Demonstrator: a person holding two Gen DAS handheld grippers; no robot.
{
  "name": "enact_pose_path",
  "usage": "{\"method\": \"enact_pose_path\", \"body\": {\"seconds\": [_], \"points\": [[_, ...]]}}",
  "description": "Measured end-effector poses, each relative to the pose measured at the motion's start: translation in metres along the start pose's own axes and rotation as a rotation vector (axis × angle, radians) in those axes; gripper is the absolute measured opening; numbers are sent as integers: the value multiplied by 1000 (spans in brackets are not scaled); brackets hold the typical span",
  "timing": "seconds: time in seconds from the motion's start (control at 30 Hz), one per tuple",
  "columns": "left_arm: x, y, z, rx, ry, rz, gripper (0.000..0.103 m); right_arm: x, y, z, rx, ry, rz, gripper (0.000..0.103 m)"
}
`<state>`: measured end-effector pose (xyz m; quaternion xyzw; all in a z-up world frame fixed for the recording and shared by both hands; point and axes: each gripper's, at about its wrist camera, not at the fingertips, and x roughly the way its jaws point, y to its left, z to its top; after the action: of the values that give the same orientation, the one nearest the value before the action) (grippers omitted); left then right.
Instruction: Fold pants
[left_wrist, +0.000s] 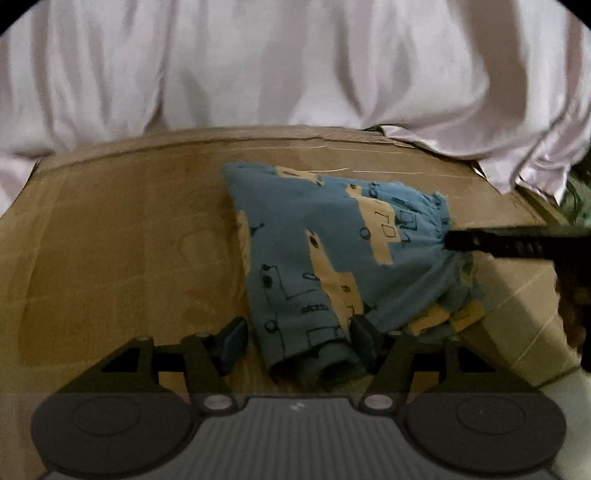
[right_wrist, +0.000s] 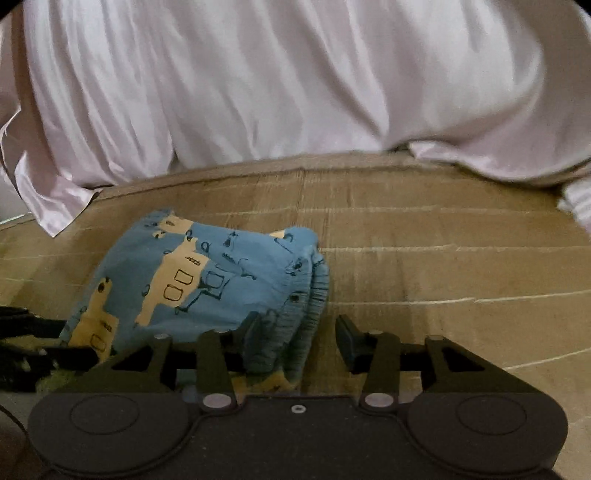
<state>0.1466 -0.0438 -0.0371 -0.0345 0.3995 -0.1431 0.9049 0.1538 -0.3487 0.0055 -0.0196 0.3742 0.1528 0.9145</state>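
Bare cardboard (left_wrist: 122, 240) lies open left of the pants (left_wrist: 317, 251) — white sheet (left_wrist: 277, 62) walls the far edge.

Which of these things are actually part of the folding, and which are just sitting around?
Part of the job:
blue patterned pants
left gripper
right gripper
cardboard surface they lie on

Just there:
white satin cloth draped behind

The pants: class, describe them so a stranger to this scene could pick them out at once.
Find the brown cardboard surface in front of the white draped sheet. On it lie the pants, a small bunched garment between two black grippers. They alone are blue, printed with tan shapes and dark outlined doodles, with a ribbed waistband.
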Motion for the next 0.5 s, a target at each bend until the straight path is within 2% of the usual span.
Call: {"method": "enact_pose_path", "body": {"seconds": [0.1,0.2,0.3,0.37,0.43,0.5], "points": [[-24,-4,3,1,-107,10,72,-13,25,-1,-107,-55,-5,46],[-25,-13,4,60,-188,52,73,-9,46,-4,-179,-30,39,45],[-8,-20,0,121,-106,111,72,2,49,-18,-201,14,16,45],[3,-22,-7,151,-40,151,72,-1,44,-26,-209,4,-6,45],[0,-21,-7,135,-38,139,73,-2,37,-28,-192,40,-13,50],[-4,-23,-4,127,-35,133,74,-9,29,-26,-147,21,6,50]]}}
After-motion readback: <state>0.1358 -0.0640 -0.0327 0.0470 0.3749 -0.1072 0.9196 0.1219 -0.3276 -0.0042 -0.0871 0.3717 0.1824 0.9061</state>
